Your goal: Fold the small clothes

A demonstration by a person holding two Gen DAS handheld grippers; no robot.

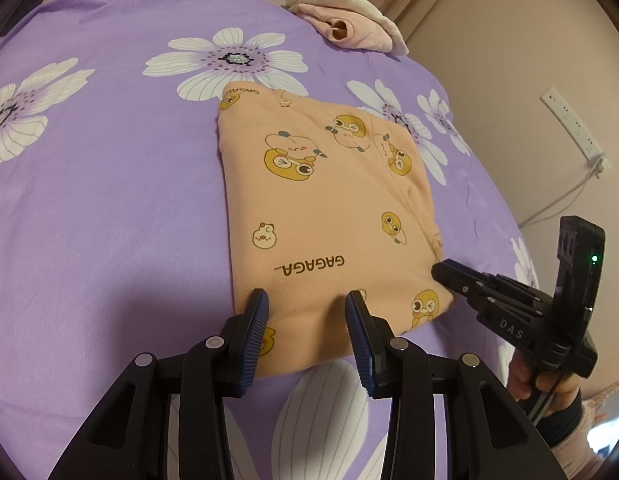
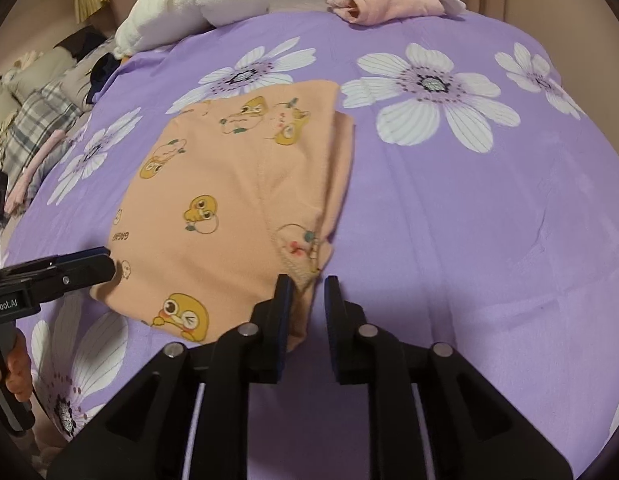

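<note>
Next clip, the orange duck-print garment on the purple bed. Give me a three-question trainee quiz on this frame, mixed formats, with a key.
1. True or false: the orange garment lies crumpled in a heap.
2. The left hand-held gripper is: A) open over the garment's near edge; B) shut on it; C) off the bed.
3. Fill in: the pink clothes sit at the bed's ___ edge.

Key: 1 false, it lies flat and folded; 2 A; 3 far. The right hand-held gripper is open too, at the near right corner.
</note>
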